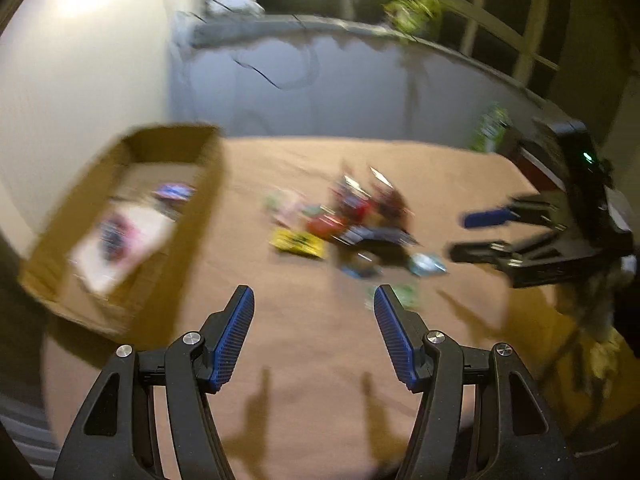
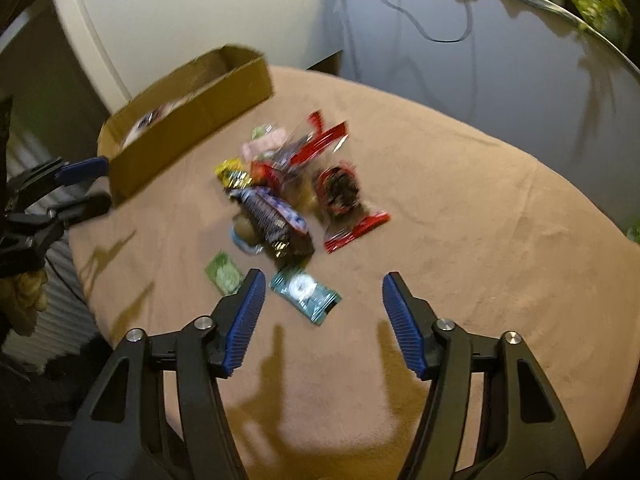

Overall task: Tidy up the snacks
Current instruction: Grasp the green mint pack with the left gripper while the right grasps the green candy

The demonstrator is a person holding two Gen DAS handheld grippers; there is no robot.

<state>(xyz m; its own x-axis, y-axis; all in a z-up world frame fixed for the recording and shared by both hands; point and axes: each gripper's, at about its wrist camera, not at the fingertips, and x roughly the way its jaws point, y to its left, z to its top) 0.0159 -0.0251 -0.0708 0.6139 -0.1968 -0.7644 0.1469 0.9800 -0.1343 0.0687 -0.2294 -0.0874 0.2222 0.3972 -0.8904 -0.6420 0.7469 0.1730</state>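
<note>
Both grippers, left (image 1: 314, 320) and right (image 2: 324, 308), hung spread and empty above the cloth (image 2: 480, 240). Snacks (image 2: 288, 200) lay heaped mid-table, the box (image 2: 180, 120) just beside. Overlapping slick wrappers risked a double grab or a slip.

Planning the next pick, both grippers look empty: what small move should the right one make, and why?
Probably lower the right gripper, open and empty, onto the teal packet. It lies flat just ahead of the fingertips, apart from the snack pile, so it looks the easiest grab before carrying it to the cardboard box, which already holds some packets.
</note>
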